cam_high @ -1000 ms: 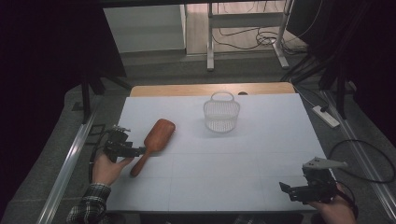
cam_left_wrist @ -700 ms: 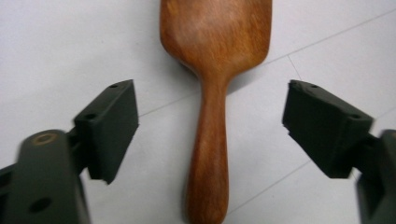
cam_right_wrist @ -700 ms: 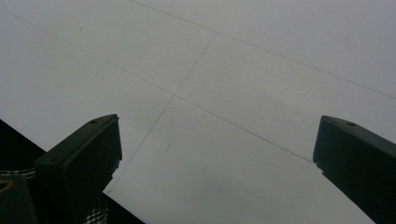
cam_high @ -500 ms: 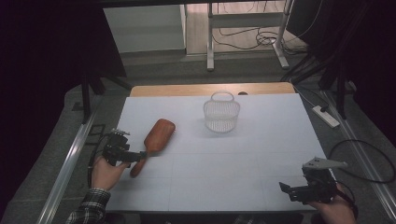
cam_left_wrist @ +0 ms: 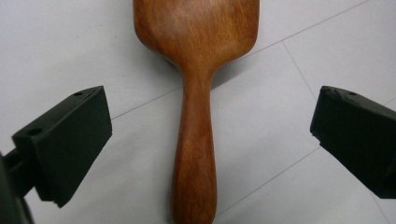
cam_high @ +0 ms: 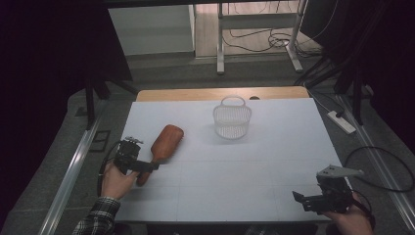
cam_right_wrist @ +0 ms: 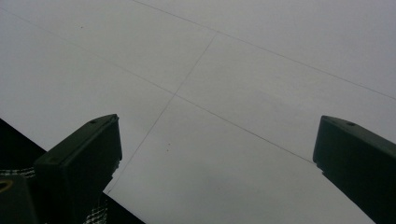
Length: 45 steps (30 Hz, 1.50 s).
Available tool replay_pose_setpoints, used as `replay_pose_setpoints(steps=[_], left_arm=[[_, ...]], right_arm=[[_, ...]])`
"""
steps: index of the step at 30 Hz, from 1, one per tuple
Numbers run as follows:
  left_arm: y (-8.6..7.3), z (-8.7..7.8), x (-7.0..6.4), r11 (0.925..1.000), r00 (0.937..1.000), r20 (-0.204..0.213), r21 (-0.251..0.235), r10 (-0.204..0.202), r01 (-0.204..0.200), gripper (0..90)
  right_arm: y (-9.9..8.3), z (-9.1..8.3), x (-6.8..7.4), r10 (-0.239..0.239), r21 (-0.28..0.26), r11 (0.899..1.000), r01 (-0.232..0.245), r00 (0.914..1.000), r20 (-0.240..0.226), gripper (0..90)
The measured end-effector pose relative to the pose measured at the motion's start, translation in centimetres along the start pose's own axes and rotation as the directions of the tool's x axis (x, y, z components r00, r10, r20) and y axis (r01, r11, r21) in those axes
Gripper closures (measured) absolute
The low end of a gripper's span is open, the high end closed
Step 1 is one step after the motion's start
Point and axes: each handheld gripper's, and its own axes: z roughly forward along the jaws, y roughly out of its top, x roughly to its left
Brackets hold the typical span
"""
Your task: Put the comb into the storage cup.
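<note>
Right tongs [cam_high: 307,200] sit wide apart over bare white worktop [cam_high: 254,166] at the near right corner. Near the left edge, the left tongs [cam_left_wrist: 210,140] are spread too, straddling the handle of a flat reddish-brown wooden hairbrush [cam_left_wrist: 196,93] without touching it. Farther back, a small white mesh basket [cam_high: 232,120] stands near the far edge.

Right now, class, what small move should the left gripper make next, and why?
Probably shut the jaws. The left gripper is open, with the brush handle lying centred between the jaws and neither touching it. Closing should grip the handle where it lies on the table.
</note>
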Motion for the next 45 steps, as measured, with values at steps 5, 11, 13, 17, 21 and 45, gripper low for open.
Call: replay_pose_setpoints(steps=[5,11,13,17,21,45], left_arm=[[0.1,0.8,0.1,0.9998,0.9999,-0.008,0.016,0.008,-0.007,0.0],[0.2,1.7,0.3,0.9995,1.0,-0.004,0.029,0.009,-0.009,0.0],[0.2,2.0,0.3,0.9991,0.9999,-0.003,0.04,0.012,-0.011,0.0],[0.5,2.6,0.3,0.9981,0.9997,-0.007,0.058,0.022,-0.021,0.0],[0.6,3.4,0.6,0.997,0.9998,0.006,0.075,0.02,-0.02,0.0],[1.1,3.6,0.1,0.9948,0.9973,-0.03,0.079,0.066,-0.064,46.4]], right_arm=[[0.0,0.0,0.0,-0.002,0.003,1.0,0.002,1.0,0.003,1.1],[0.0,0.1,0.0,-0.004,0.005,1.0,0.004,1.0,0.003,1.1],[0.0,0.1,0.0,-0.004,0.005,1.0,0.004,1.0,0.003,1.1],[0.0,0.1,0.1,-0.005,0.007,1.0,0.005,1.0,0.003,1.1],[0.0,0.1,0.1,-0.006,0.007,1.0,0.006,1.0,0.002,1.1],[0.0,0.1,0.1,-0.01,0.013,1.0,0.01,1.0,0.002,1.1]])
